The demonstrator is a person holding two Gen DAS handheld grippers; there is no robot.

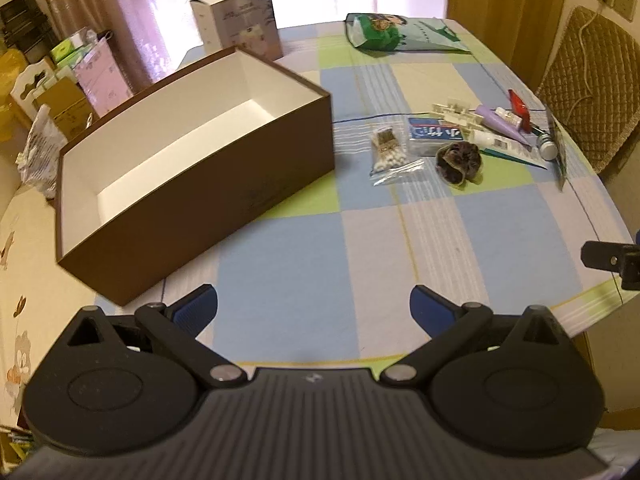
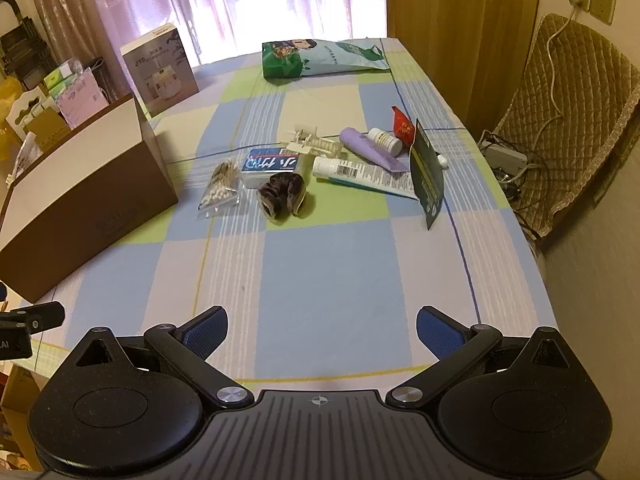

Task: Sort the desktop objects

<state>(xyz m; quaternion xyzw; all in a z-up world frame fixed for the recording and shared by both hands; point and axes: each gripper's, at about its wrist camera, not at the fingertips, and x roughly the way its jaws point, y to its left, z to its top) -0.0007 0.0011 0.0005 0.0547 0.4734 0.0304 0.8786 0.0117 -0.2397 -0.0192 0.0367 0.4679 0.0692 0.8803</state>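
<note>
An open brown box (image 1: 208,184) with a white inside stands empty on the left of the checked tablecloth (image 1: 304,264). To its right lies a cluster: a cotton swab bag (image 2: 221,192), a blue tissue pack (image 2: 271,165), a dark scrunchie (image 2: 282,197), a white tube (image 2: 360,174), a purple tube (image 2: 366,148), a small white bottle (image 2: 385,140), a cream plastic clip (image 2: 314,143), a red packet (image 2: 403,125) and a dark card (image 2: 428,174). My left gripper (image 1: 314,310) and right gripper (image 2: 322,334) hover open near the front edge, holding nothing.
A green printed bag (image 2: 316,56) lies at the far end of the table, and a white product box (image 2: 160,70) stands far left. A quilted chair (image 2: 572,120) with cables sits off the right edge. Cartons and bags crowd the floor at left.
</note>
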